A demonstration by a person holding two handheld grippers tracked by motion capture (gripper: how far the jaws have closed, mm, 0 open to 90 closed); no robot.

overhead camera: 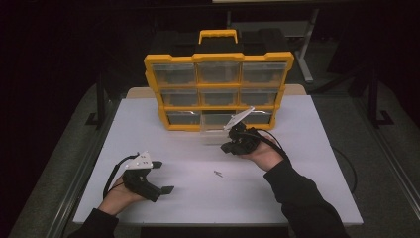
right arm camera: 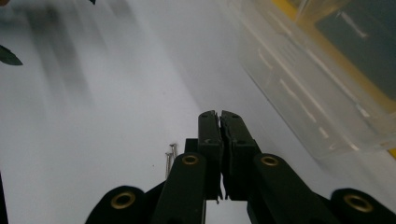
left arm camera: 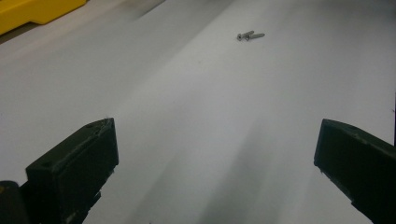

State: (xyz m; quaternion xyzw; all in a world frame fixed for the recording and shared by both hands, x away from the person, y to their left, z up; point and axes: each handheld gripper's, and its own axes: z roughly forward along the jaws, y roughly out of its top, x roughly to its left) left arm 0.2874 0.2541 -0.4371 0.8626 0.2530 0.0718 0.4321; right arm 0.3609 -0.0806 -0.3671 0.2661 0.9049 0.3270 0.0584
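Two small metal screws [overhead camera: 218,173] lie side by side on the white table [overhead camera: 297,188]; they also lie far ahead of the left jaws as screws [left arm camera: 250,35] and just left of the right jaws as screws [right arm camera: 169,156]. My left gripper [overhead camera: 162,176] rests at the front left, open, with bare table between its jaws [left arm camera: 217,140]. My right gripper [overhead camera: 227,147] hovers above the table in front of a clear drawer [overhead camera: 214,130]. Its jaws are pressed together [right arm camera: 219,116], and I cannot tell whether anything thin is pinched between them.
A yellow organiser [overhead camera: 218,58] with several clear drawers stands at the back of the table, its corner showing in the left gripper view [left arm camera: 37,11]. The bottom middle drawer [right arm camera: 303,93] is pulled out toward the right gripper. Black cables trail from both grippers.
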